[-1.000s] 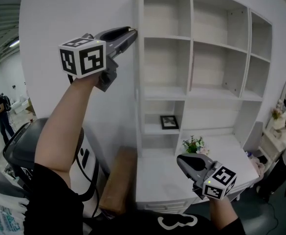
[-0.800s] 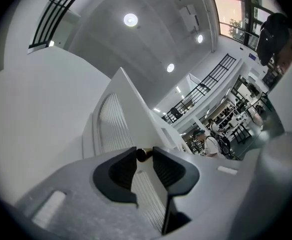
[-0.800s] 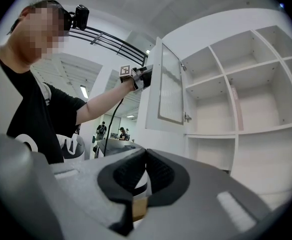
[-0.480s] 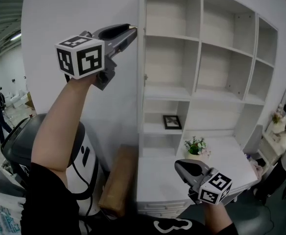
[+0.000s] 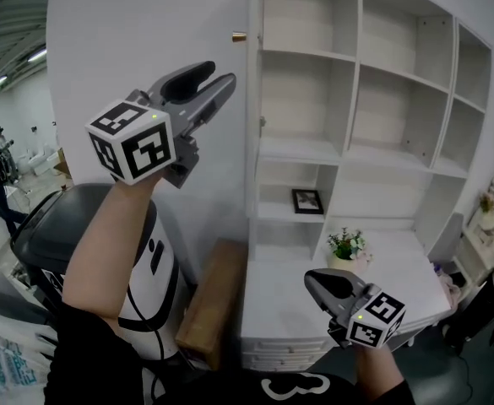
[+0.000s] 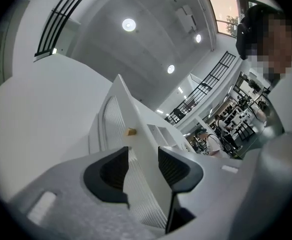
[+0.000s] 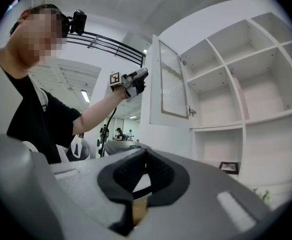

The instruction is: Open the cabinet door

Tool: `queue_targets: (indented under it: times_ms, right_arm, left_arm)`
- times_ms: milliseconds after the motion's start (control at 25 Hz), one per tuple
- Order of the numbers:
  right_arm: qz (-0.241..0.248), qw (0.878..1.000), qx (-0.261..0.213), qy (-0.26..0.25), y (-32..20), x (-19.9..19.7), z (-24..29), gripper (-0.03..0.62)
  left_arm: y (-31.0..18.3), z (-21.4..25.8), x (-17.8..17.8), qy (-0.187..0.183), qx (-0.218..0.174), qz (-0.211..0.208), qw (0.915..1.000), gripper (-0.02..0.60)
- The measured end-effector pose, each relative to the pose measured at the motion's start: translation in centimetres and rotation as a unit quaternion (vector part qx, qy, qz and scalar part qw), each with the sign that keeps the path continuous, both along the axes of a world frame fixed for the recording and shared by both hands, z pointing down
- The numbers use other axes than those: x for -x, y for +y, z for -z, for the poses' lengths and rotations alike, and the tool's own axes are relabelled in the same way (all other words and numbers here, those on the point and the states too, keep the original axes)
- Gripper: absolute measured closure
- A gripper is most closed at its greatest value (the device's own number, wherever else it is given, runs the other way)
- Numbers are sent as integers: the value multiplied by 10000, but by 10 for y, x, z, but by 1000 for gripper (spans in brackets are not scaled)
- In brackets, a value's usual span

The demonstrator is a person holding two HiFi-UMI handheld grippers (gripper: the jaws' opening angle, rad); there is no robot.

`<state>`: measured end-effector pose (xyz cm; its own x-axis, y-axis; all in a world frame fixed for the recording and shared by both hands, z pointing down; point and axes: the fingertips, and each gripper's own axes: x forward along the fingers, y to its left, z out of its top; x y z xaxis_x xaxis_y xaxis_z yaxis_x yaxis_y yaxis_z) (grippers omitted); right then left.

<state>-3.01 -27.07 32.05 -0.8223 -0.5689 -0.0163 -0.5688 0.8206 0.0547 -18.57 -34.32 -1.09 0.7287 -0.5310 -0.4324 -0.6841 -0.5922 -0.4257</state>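
Observation:
The white cabinet door (image 5: 252,99) stands swung out, edge-on to the head view, with its small brass knob (image 5: 239,36) sticking out to the left. My left gripper (image 5: 217,87) hangs below and left of the knob, clear of it. Its jaws have just been opening and hold nothing. In the left gripper view the door (image 6: 145,144) and the knob (image 6: 131,131) show beyond the gap of the left gripper (image 6: 143,156). My right gripper (image 5: 314,278) is low in front of the cabinet's counter, shut and empty; its jaws meet in the right gripper view (image 7: 145,156).
Open white shelves (image 5: 373,108) hold a framed picture (image 5: 307,201). A small flower pot (image 5: 345,245) stands on the counter (image 5: 399,277). A dark bin (image 5: 69,218) and a wooden board (image 5: 217,302) are at the lower left. People stand far off at the left.
My left gripper has come off the door's knob, dropped down and to the left, and its jaws have spread. The right gripper has hardly moved.

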Motion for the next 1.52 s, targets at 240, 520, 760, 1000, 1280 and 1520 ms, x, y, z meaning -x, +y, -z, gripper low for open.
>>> queue_targets:
  times_ms: [240,520,760,1000,1280,1520]
  right_arm:
    - [280,9996,82,-21,27,-4,3,591]
    - [345,9992,165,-138,66,-28,-5,591]
    - [322,9985,9,-447,109,-56,-4,591]
    - [222,9977,11,-633,152,-76,-18,591]
    - [217,9968,118,-759,181,-82,-36,591]
    - [279,9965,186,-772,198,-80,-49,591]
  left_arm:
    - [30,-92,7,20,476,679,9966,477]
    - [107,-195,-36,171,1293,666,9892,558]
    - [185,-293,-104,-7,2219,-7,9751,572]
    - [244,-345,-145,284,2829,-570,9570,572]
    - [260,-374,-155,379,3093,-457,9491,572]
    - [282,-374,-160,205,2992,-425,9530,572]
